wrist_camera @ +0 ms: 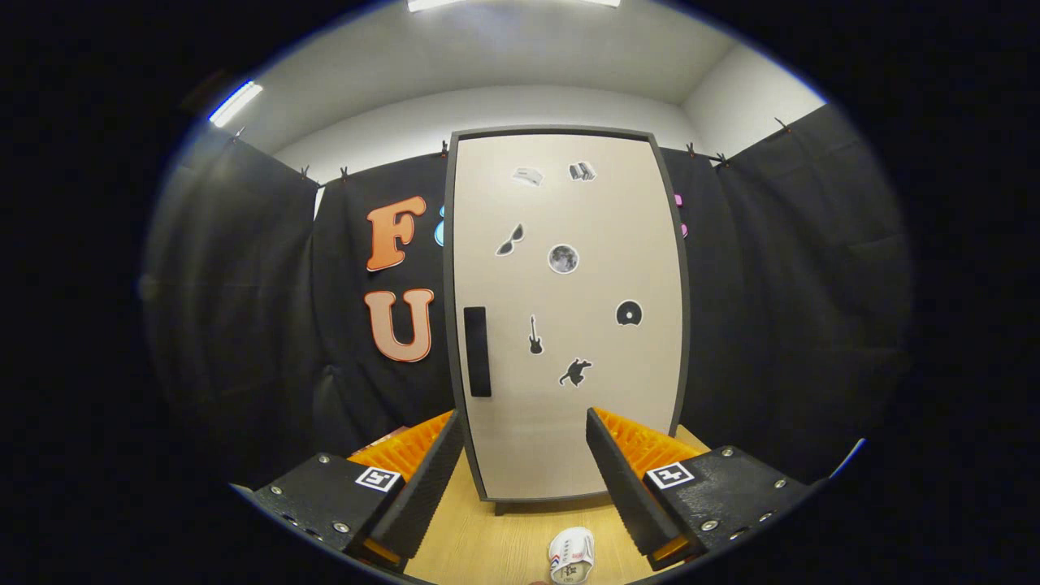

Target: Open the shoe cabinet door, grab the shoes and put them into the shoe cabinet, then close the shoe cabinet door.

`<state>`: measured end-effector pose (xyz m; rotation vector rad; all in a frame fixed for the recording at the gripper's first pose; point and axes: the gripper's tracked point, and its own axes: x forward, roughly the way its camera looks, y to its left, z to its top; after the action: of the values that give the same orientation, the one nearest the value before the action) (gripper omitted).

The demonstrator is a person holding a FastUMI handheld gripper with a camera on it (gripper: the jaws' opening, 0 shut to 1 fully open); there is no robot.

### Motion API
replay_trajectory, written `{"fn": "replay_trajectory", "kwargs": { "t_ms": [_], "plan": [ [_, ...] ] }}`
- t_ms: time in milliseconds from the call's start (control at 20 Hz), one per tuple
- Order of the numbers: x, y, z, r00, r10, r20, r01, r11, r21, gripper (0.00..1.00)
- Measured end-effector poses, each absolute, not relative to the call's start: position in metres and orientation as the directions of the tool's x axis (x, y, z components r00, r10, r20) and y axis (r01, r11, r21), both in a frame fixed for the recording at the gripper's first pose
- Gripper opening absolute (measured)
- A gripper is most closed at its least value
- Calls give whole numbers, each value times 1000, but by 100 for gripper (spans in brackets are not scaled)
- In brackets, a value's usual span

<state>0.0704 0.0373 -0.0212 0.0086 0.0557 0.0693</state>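
Black cloth hangs all around the booth, with a pale wall and ceiling above it and strip lights overhead. Below me a light wooden table (479,544) runs forward to the shoe cabinet (569,325), which stands upright at the table's far side, straight ahead and beyond my fingertips.

Its door (585,439) is shut and sits flush in a dark frame. The door face is a pale beige panel, taller than it is wide, dotted with small stickers (563,258): a round moon-like one near the middle, sunglasses to its left, a guitar and a disc lower down, a small animal shape beneath those, and two more near the top that are too small to tell. A dark upright handle (477,351) sits close to the door's left edge, about halfway up. A short dark foot shows under the cabinet's bottom edge.

My jaws (524,475) stand wide open and hold nothing; both fingers (426,487) point at the lower part of the door, well short of it. A shoe (572,556) lies on the table close beneath me, between the fingers and a little toward the right one; it is whitish, with some red and blue marking on one side.

Bare tabletop lies between my fingers and the cabinet's foot. To either side of the cabinet the cloth wall hangs close behind it.
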Motion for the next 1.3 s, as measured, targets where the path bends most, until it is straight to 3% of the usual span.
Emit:
{"fn": "replay_trajectory", "kwargs": {
  "t_ms": [700,1300],
  "plan": [
    [164,105,-45,988,126,-86,-128,992,-13,94],
    [239,122,-53,993,91,-80,-92,996,-5,94]
  ]
}}
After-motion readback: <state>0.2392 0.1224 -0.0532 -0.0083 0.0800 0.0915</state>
